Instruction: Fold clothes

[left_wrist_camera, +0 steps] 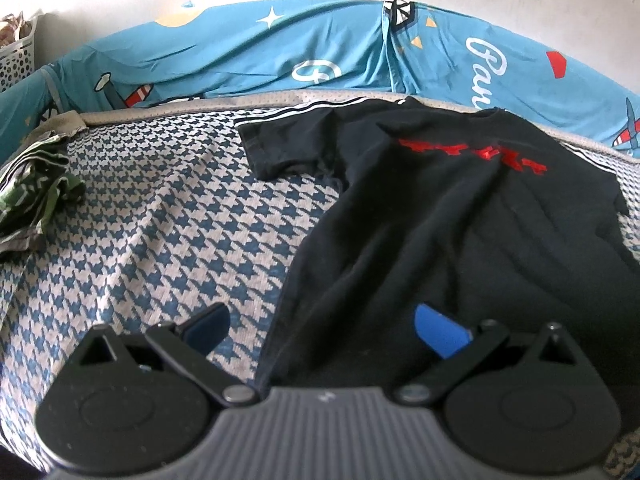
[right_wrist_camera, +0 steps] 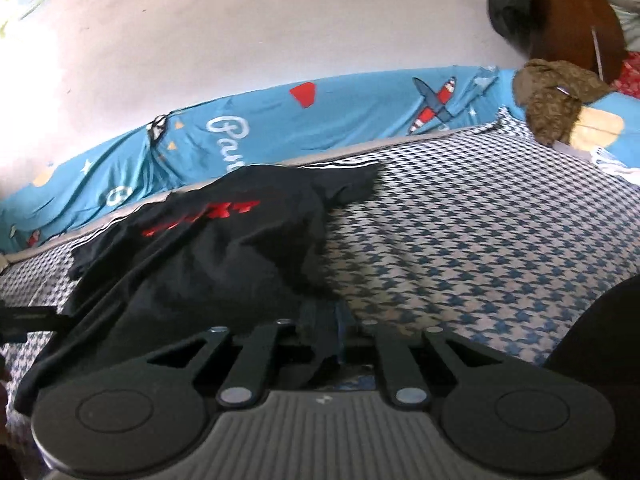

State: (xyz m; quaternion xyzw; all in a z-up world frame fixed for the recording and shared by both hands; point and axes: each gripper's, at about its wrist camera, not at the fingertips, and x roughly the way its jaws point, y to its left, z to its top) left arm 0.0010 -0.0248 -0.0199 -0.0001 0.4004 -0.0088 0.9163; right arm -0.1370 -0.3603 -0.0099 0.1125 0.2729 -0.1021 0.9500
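Observation:
A black T-shirt (left_wrist_camera: 440, 220) with red print lies spread on the houndstooth bed cover (left_wrist_camera: 160, 220), one sleeve out to the left. My left gripper (left_wrist_camera: 326, 330) stands open over the shirt's near left edge, its right finger (left_wrist_camera: 440, 334) above the cloth and its left finger (left_wrist_camera: 210, 326) above the cover. In the right wrist view the black T-shirt (right_wrist_camera: 208, 264) is bunched and pulled up on its near right side. There my right gripper (right_wrist_camera: 324, 328) is shut on a fold of the hem, and the cloth runs down between its jaws.
A crumpled green patterned garment (left_wrist_camera: 32, 196) lies at the cover's far left, near a white perforated basket (left_wrist_camera: 16, 60). A blue printed sheet (left_wrist_camera: 280, 52) lines the wall behind. A brown garment (right_wrist_camera: 556, 96) and a brown wooden object (right_wrist_camera: 576, 32) sit at the far right.

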